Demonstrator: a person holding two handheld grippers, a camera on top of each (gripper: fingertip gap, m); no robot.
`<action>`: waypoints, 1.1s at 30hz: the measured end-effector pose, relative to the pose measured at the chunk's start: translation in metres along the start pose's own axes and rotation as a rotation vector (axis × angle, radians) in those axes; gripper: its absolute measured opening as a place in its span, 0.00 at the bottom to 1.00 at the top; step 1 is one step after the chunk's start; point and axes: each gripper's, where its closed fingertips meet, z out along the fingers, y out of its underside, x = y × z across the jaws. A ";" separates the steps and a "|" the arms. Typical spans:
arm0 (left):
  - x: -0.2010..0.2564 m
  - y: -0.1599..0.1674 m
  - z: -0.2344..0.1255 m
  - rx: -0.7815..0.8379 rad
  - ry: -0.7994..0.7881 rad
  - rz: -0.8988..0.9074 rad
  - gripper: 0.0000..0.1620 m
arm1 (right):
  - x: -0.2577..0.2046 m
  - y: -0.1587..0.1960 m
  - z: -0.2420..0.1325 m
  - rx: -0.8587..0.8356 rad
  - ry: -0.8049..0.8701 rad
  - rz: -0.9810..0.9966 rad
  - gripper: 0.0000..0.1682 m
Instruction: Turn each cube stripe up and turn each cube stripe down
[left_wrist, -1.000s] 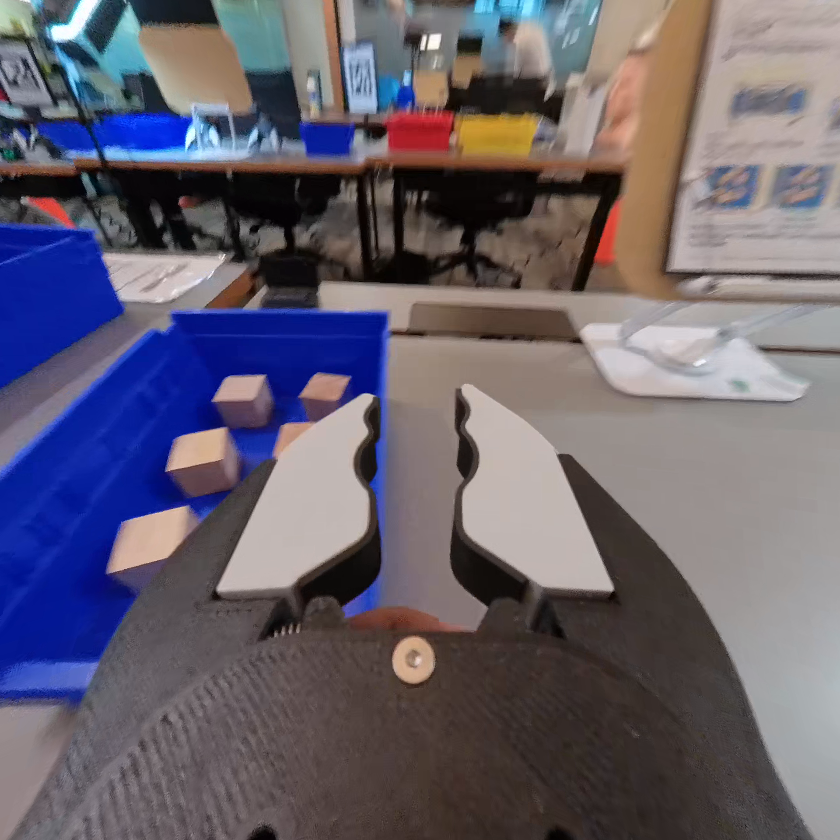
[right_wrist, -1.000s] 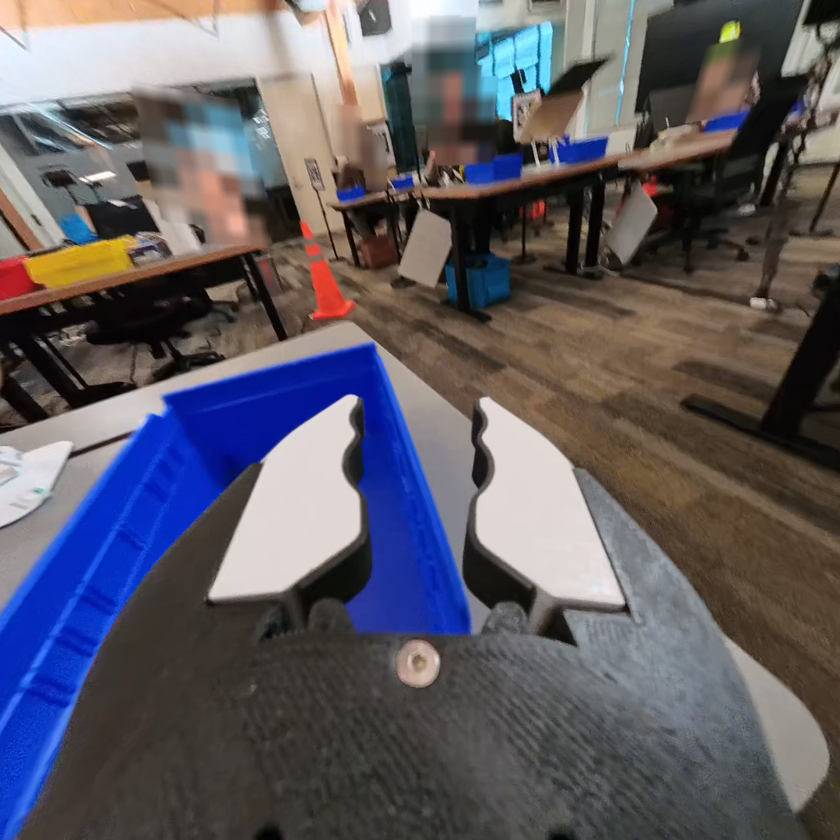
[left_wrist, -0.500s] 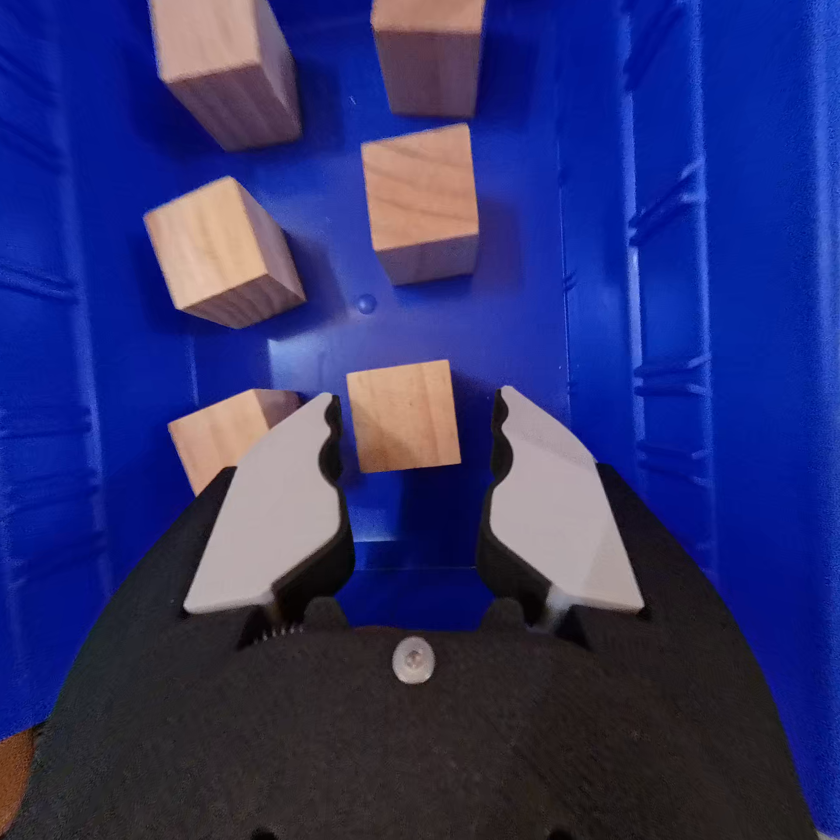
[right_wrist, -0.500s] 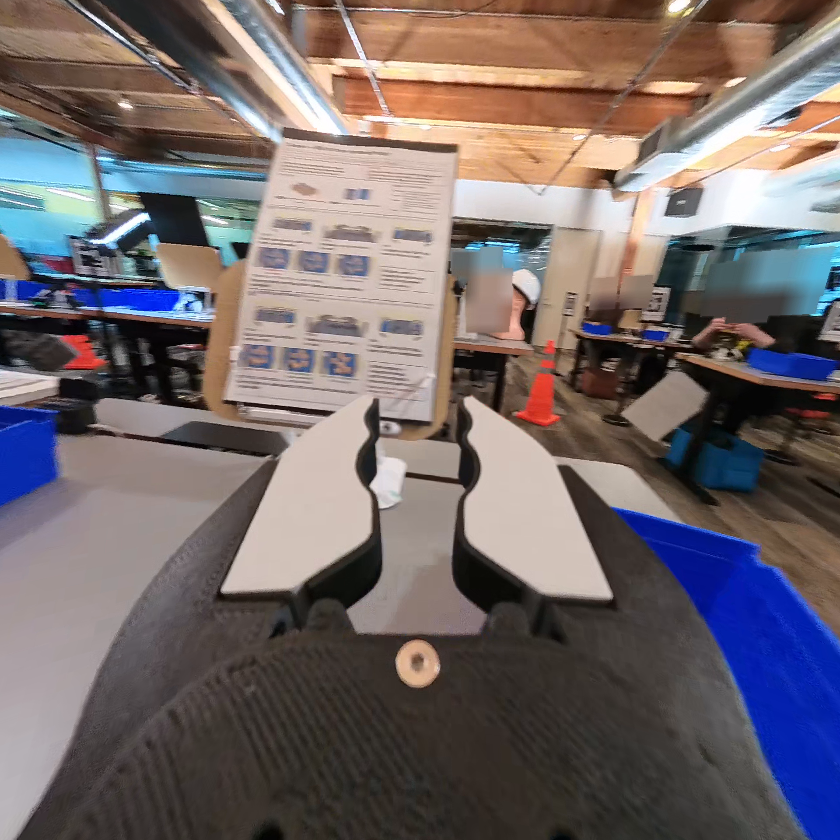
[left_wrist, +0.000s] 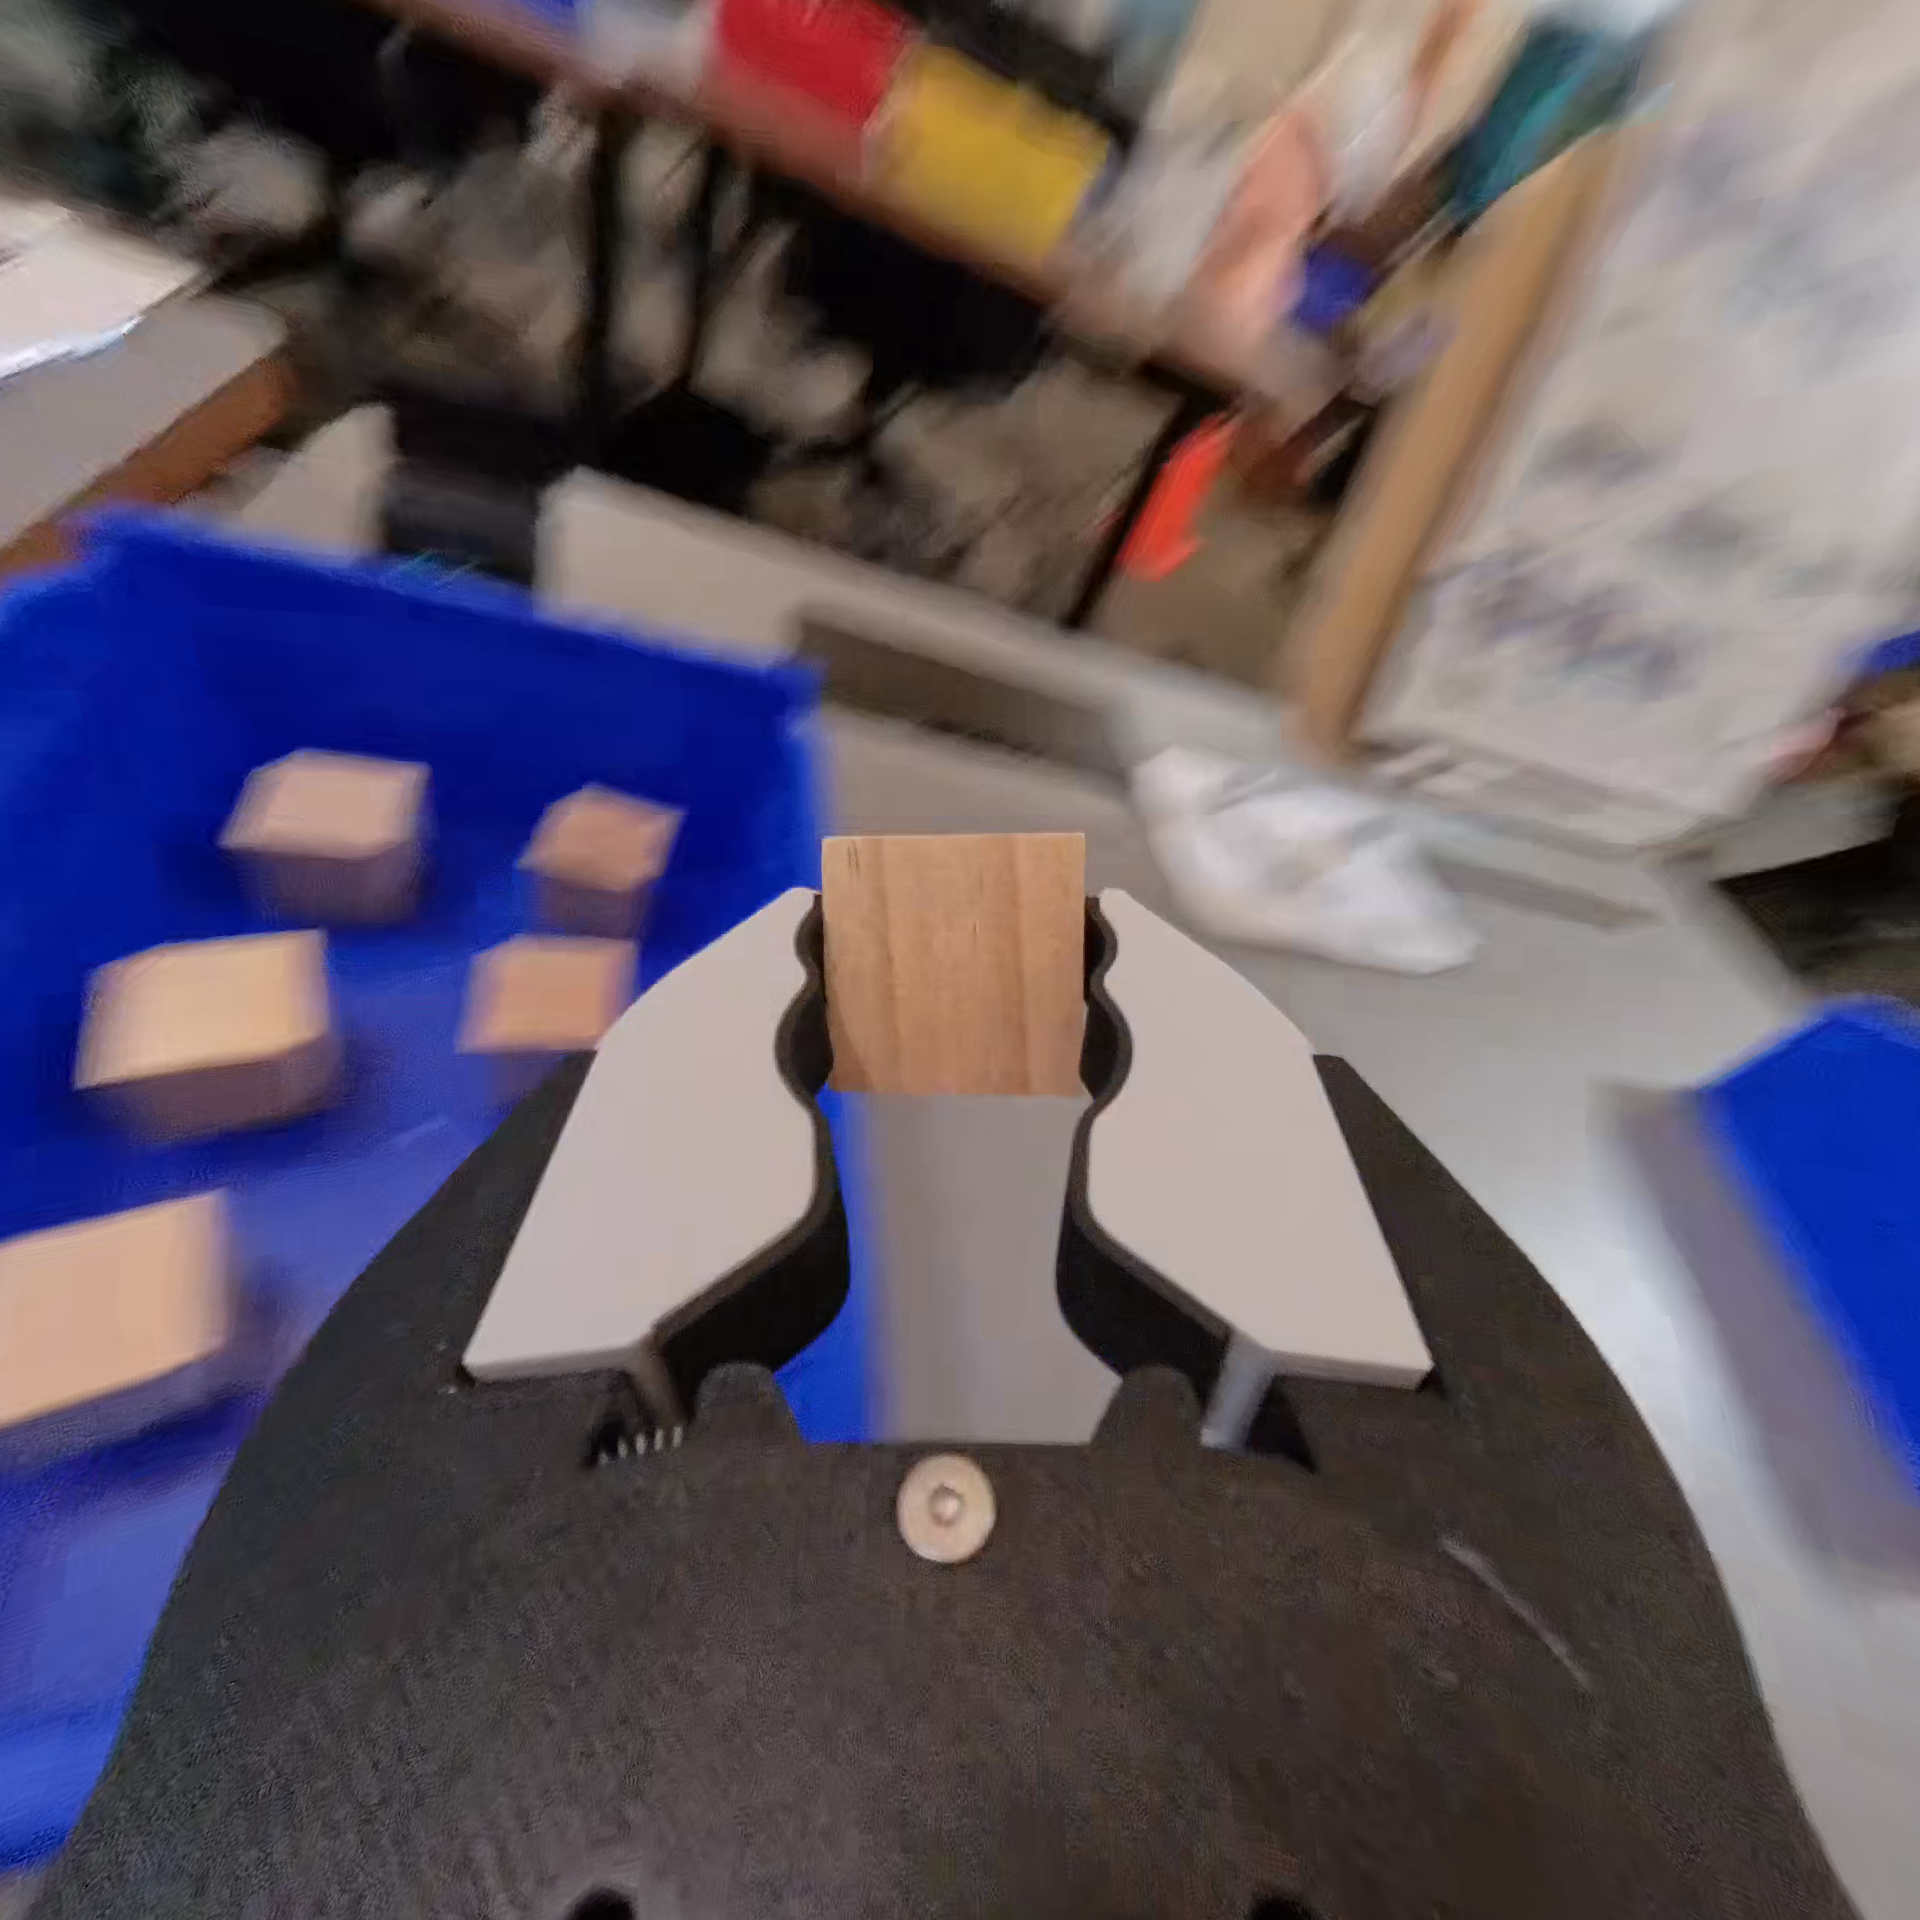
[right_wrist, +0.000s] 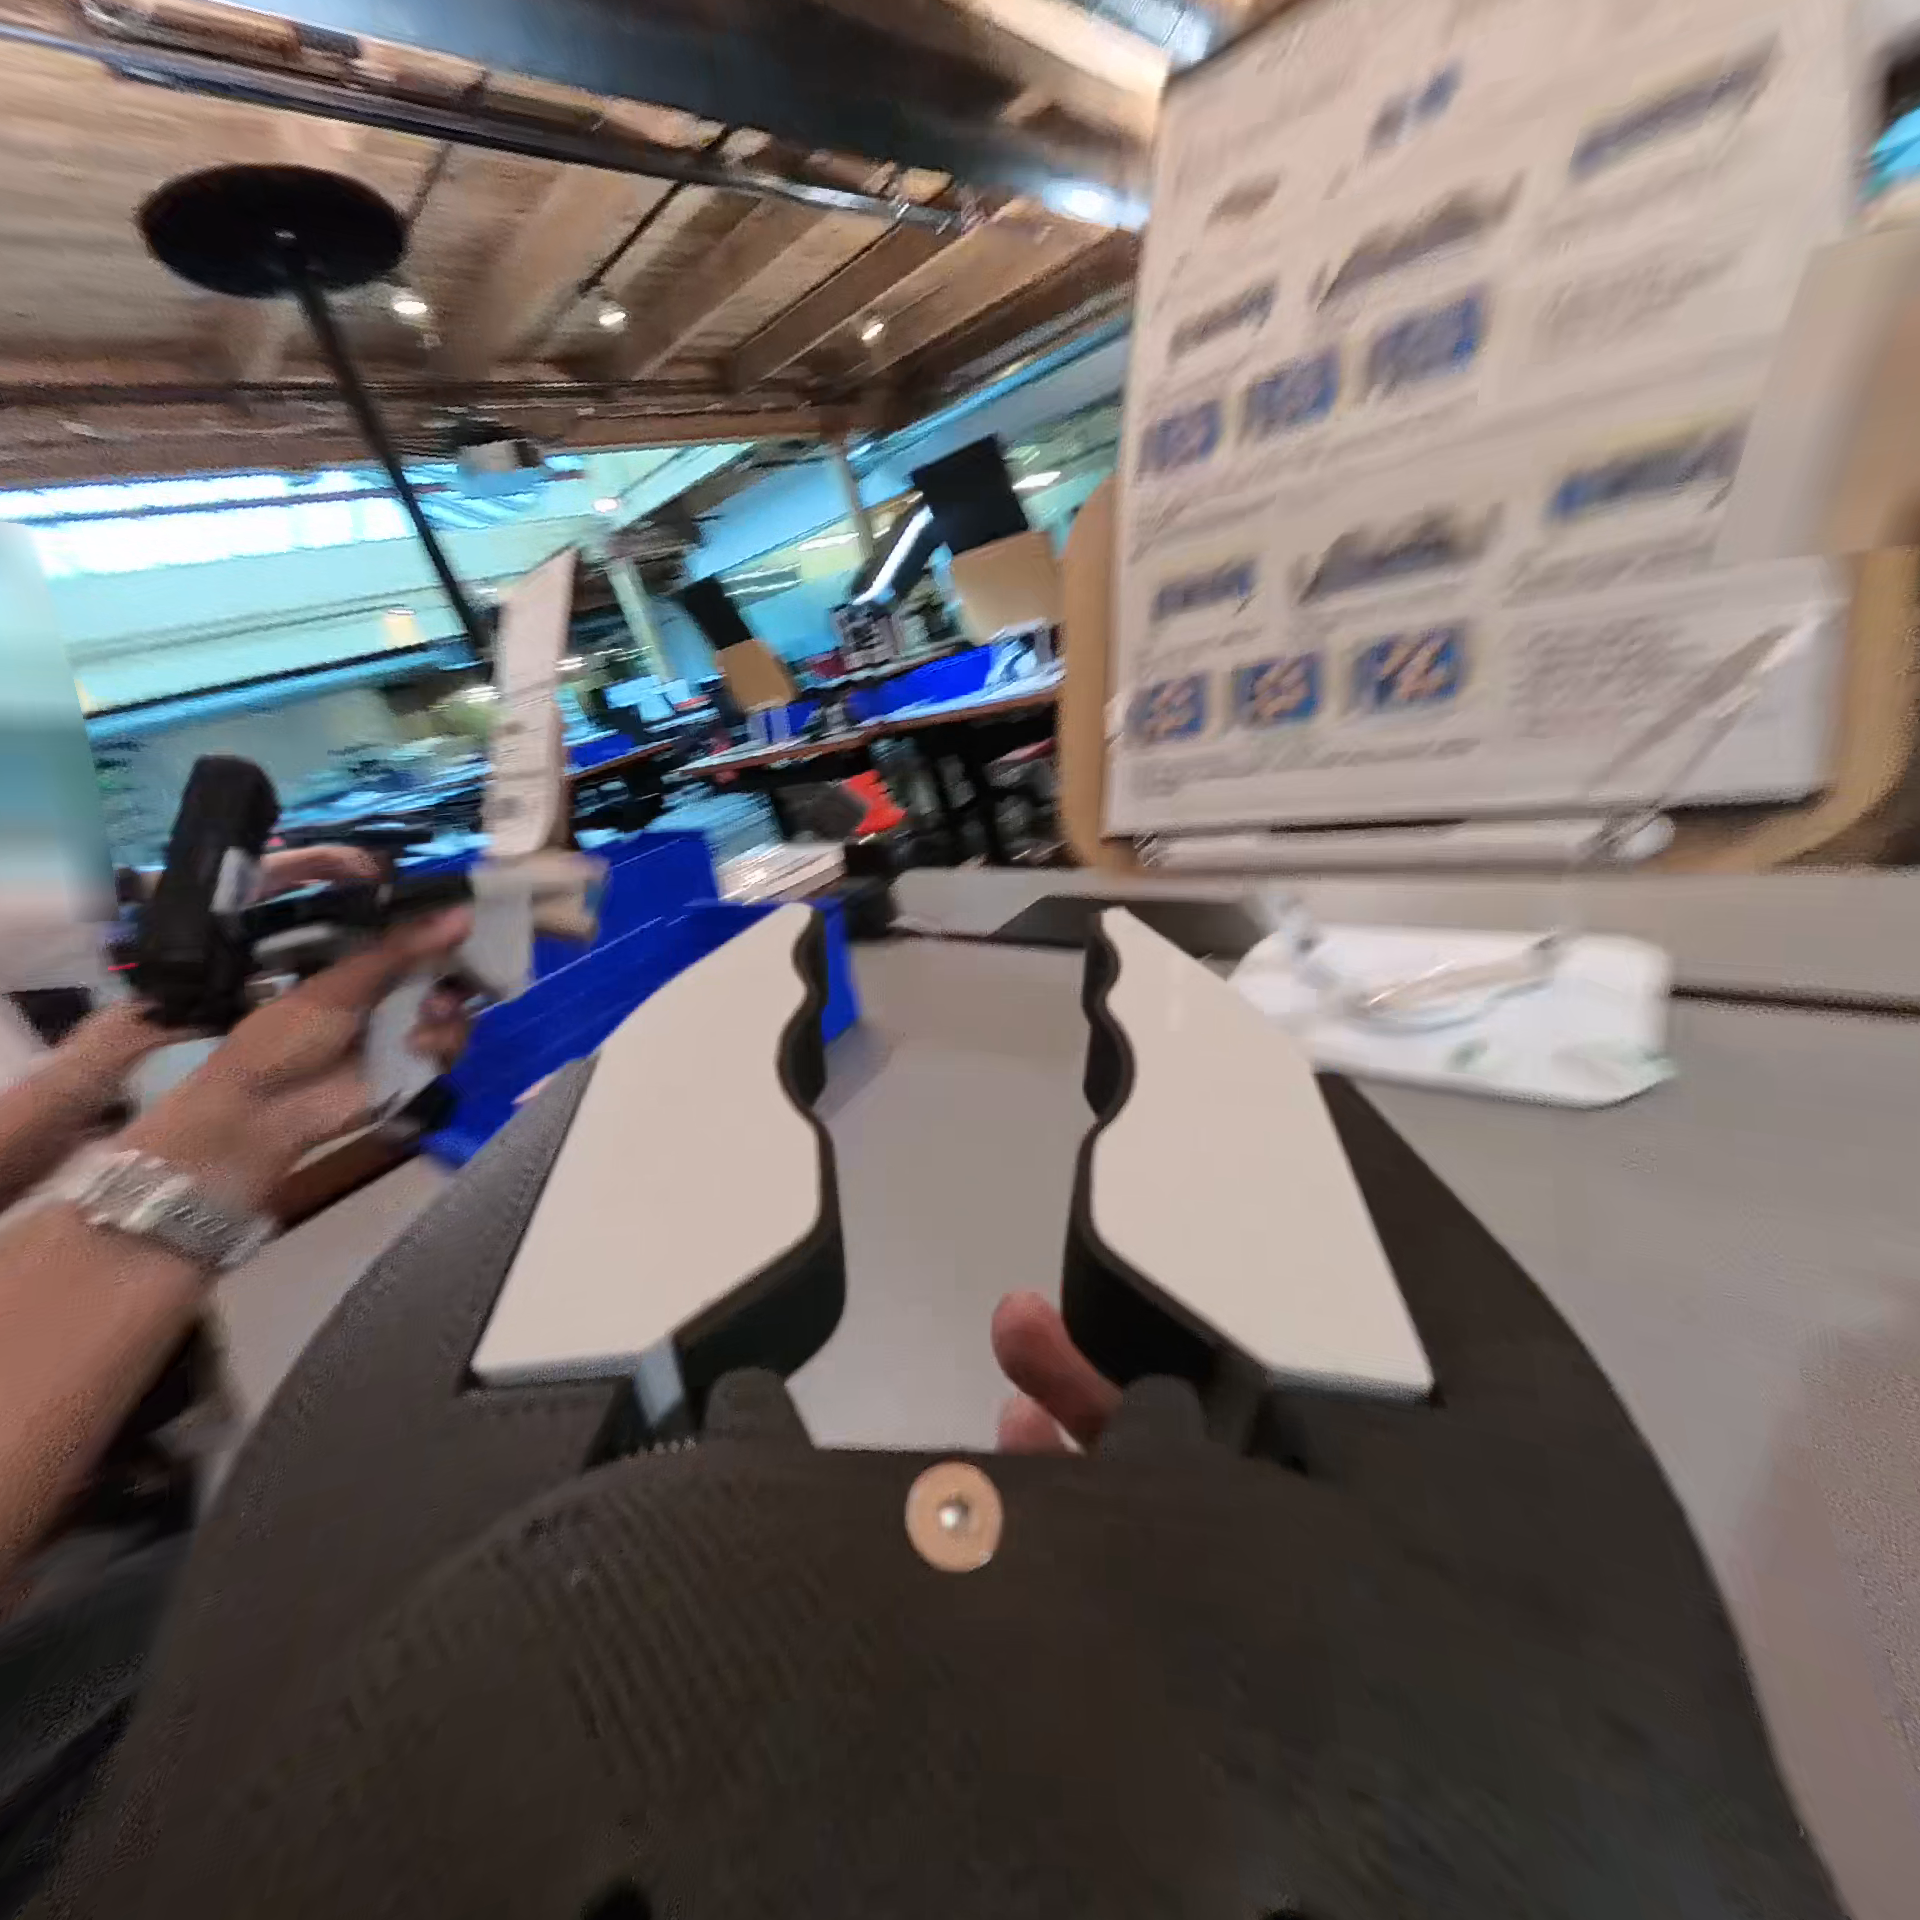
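The left hand-held gripper (left_wrist: 954, 961) is clamped on a wooden cube (left_wrist: 954, 964) at its fingertips, clear of the blue bin (left_wrist: 416, 727) to its left; the right hand-held gripper (right_wrist: 951, 971) stands apart, empty; such a shallow tip grip risks the cube slipping mid-turn.

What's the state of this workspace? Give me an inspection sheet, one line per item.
Surface: grey tabletop, bare in the middle.
Job's things: plain wooden cube held up; five wooden cubes in the blue plastic bin; no stripe visible.
Clutter: second blue bin; clear stand holding an instruction sheet.
Grippers: left gripper clamps the cube; right gripper open, empty.
Cables: nothing seen.
Surroundings: blurred workshop tables.
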 end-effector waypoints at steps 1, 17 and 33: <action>0.038 -0.010 -0.005 0.084 0.137 -0.035 0.28 | -0.005 0.020 0.002 -0.035 -0.045 0.047 0.30; 0.303 0.166 0.017 -0.085 0.936 -0.349 0.28 | 0.026 0.080 -0.007 -0.182 -0.267 0.475 0.30; 0.295 0.156 0.010 -0.118 1.031 -0.451 0.28 | 0.000 0.101 -0.001 -0.281 -0.333 0.480 0.34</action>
